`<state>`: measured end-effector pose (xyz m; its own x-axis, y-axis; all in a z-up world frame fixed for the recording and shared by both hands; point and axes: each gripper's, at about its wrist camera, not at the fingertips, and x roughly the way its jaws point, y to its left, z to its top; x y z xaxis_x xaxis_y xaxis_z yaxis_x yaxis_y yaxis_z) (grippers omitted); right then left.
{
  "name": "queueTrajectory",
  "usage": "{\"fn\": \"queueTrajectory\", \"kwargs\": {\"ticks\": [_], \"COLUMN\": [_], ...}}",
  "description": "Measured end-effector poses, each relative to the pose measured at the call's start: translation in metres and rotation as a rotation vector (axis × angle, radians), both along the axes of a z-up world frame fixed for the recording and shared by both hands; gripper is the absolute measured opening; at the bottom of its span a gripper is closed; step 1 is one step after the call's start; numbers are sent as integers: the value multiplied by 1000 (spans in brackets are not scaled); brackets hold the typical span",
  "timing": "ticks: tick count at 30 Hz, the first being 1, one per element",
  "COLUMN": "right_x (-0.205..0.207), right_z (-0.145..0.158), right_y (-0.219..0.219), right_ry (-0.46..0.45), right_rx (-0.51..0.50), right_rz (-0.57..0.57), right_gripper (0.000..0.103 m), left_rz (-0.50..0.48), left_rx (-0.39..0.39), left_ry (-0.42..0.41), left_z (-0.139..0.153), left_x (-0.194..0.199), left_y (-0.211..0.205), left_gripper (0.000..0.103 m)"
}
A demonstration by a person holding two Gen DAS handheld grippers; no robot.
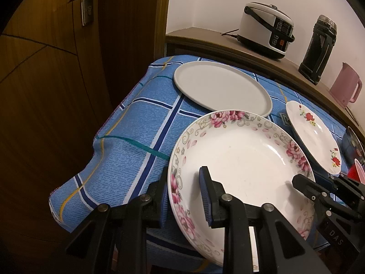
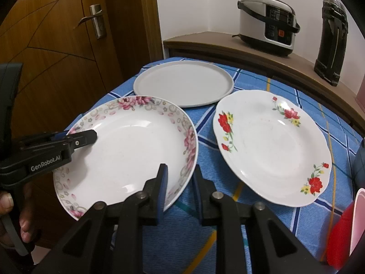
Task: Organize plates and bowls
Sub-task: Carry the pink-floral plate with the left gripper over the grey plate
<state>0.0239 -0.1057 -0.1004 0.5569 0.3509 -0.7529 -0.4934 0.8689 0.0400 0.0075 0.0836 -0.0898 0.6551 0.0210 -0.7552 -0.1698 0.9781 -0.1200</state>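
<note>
With both grippers clamped on opposite rims of the pink-flowered plate (image 1: 239, 159), a slip was the main risk: glazed ceramic is slick, and uneven pull from either hand could tip it. The left gripper (image 1: 184, 196) had its jaws together on the rim at lower centre of the left wrist view; the right gripper (image 2: 180, 189) likewise pinched the rim at lower centre of its own view. The plate sat at the surface's near edge, overhanging the draped blue checked cloth (image 1: 127, 141), which could drag. The red-flowered plate (image 2: 271, 146), scalloped and glossy, lay just beside it; the grey plate (image 2: 182, 82), matte and flat, lay behind.
</note>
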Motion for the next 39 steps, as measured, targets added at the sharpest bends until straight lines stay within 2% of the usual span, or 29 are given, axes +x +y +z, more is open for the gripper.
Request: {"fn": "queueTrajectory", "kwargs": {"ticks": [13, 39], "right_x": [-5, -2], "right_z": [7, 35], "right_y": [-2, -3], "right_ry": [-18, -81], "right_rx": [-1, 6], "right_rz": [-2, 4], "right_gripper": [18, 18], "left_rz": [20, 20], "left_rx": [19, 38], "left_ry": [-15, -70], "left_z": [5, 35], "left_x": [-3, -3], "left_y": [-7, -10], "left_gripper": [27, 27]}}
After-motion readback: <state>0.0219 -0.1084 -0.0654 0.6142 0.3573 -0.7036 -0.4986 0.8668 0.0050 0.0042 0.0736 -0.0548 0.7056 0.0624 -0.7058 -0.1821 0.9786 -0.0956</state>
